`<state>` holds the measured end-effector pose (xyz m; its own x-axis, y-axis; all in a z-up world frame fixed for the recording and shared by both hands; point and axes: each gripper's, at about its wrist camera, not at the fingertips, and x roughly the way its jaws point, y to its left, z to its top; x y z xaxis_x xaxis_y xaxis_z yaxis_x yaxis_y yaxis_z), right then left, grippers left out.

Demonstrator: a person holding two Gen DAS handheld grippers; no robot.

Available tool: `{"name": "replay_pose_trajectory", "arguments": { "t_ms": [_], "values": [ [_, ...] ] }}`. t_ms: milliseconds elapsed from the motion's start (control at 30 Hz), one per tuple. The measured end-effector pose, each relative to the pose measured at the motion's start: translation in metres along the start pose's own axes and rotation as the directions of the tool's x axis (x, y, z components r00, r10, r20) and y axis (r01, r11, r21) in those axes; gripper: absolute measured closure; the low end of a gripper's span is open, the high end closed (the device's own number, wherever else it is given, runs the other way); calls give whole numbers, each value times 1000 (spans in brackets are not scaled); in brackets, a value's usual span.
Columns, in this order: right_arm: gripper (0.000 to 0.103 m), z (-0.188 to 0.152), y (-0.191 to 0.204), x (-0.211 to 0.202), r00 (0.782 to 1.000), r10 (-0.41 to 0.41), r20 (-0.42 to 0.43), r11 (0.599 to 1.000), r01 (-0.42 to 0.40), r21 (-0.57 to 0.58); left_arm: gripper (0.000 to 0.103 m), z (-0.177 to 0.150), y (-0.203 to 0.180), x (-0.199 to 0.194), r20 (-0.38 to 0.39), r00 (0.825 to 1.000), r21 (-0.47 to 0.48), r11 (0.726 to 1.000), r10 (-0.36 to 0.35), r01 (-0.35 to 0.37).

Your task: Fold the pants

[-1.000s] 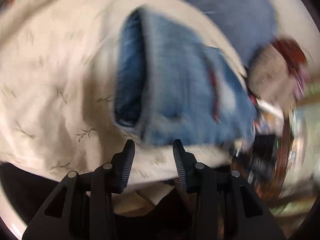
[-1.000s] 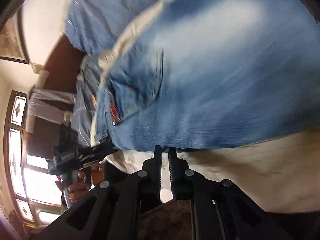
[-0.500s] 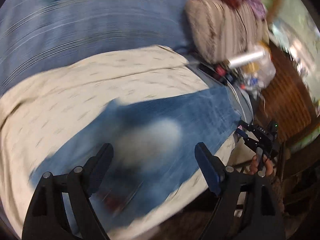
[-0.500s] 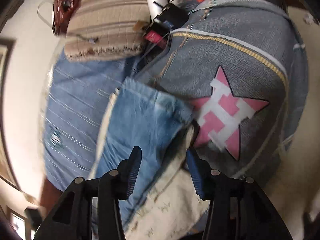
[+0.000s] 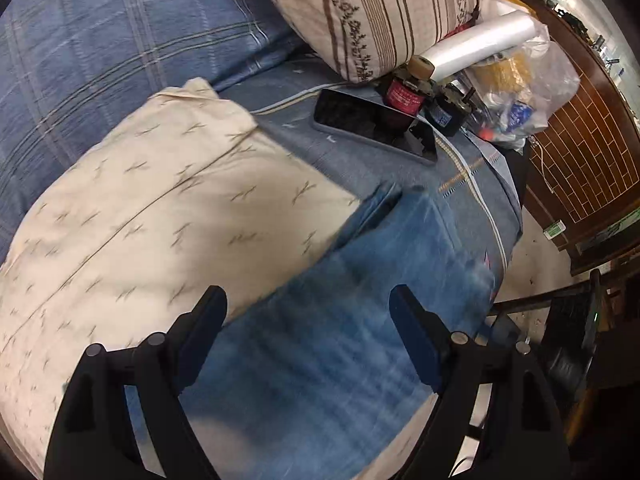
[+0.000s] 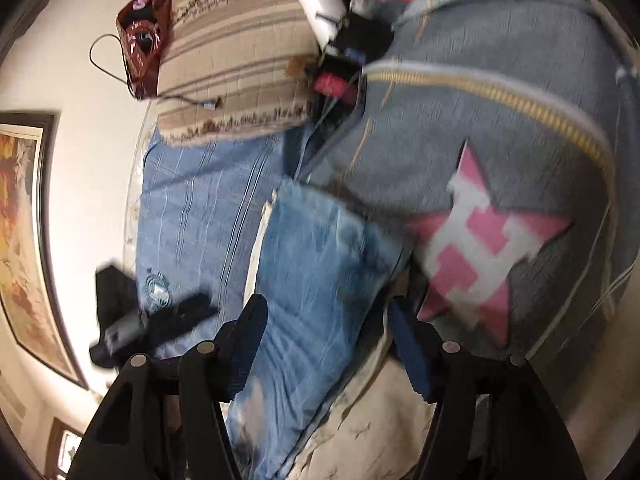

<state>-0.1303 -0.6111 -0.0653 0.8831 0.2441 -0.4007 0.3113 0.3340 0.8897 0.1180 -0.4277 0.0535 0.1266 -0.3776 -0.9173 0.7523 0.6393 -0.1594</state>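
On the bed over jeans (image 5: 340, 360) | left gripper (image 5: 308, 320) spread, right gripper (image 6: 324, 328) just opening, both empty | fold released, next fold pending

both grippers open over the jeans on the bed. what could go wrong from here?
1. The jeans run out to the bed's edge; a loose pinch by the left gripper could let them slide off.
2. The right gripper, jaws just opening with nothing clamped, might also catch the cream sheet beneath the denim.
3. The phone lies near the leg end; a wide swing may knock it.
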Motion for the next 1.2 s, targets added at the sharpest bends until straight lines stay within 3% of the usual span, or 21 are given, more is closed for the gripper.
{"name": "replay_pose_trajectory", "arguments": {
  "t_ms": [67, 133, 267, 433, 567, 667, 767, 833, 933, 967, 1067, 1100, 1133, 1167, 1200],
  "values": [
    [38, -3, -3, 7, 998, -49, -31, 999, 49, -7, 19, 10, -4, 9, -14, 1000, 5, 1000, 10, -10],
    [38, -3, -6, 9, 999, -37, -11, 999, 37, 1, 19, 17, -5, 15, -15, 1000, 10, 1000, 1, -1],
    [38, 5, -3, 1, 991, -39, 124, 999, 42, -14, 19, 30, -7, 28, -38, 999, 17, 1000, -8, 9],
    [38, 14, -15, -7, 983, -35, 182, 999, 33, 17, 19, 41, -6, 46, -76, 996, 24, 999, -35, 37],
    [38, 24, -24, -1, 987, -1, 159, 998, -9, 64, 19, 43, -13, 62, -128, 987, 35, 994, -102, 107],
    [38, 25, -17, 8, 993, 26, 112, 1000, -27, 7, 19, 40, -26, 68, -157, 977, 94, 983, -142, 158],
    [38, 23, -8, 15, 996, 14, 86, 997, -7, -76, 19, 38, -38, 76, -152, 986, 188, 977, -73, 102],
    [38, 22, -5, 12, 993, -5, 117, 993, 19, -114, 19, 41, -40, 85, -158, 986, 205, 975, -47, 80],
    [40, 26, -4, 13, 990, -35, 136, 987, 56, -151, 18, 45, -45, 102, -193, 978, 185, 977, -73, 110],
    [40, 27, -5, 14, 991, -30, 130, 987, 51, -154, 13, 45, -49, 105, -190, 980, 196, 975, -66, 103],
    [42, 25, -1, 19, 993, -32, 116, 981, 54, -188, 14, 39, -66, 104, -153, 986, 280, 953, -73, 114],
    [50, 24, 0, 20, 993, -37, 111, 978, 59, -200, 18, 36, -70, 101, -147, 985, 294, 947, -89, 129],
    [64, 22, 1, 21, 994, -43, 100, 975, 64, -215, 40, 34, -73, 99, -141, 984, 304, 941, -107, 146],
    [71, 20, 3, 23, 993, -59, 97, 969, 81, -235, 53, 31, -77, 94, -137, 984, 324, 934, -112, 151],
    [78, 19, 5, 24, 990, -90, 107, 960, 114, -254, 58, 30, -79, 90, -117, 988, 342, 930, -102, 136]
  ]
}}
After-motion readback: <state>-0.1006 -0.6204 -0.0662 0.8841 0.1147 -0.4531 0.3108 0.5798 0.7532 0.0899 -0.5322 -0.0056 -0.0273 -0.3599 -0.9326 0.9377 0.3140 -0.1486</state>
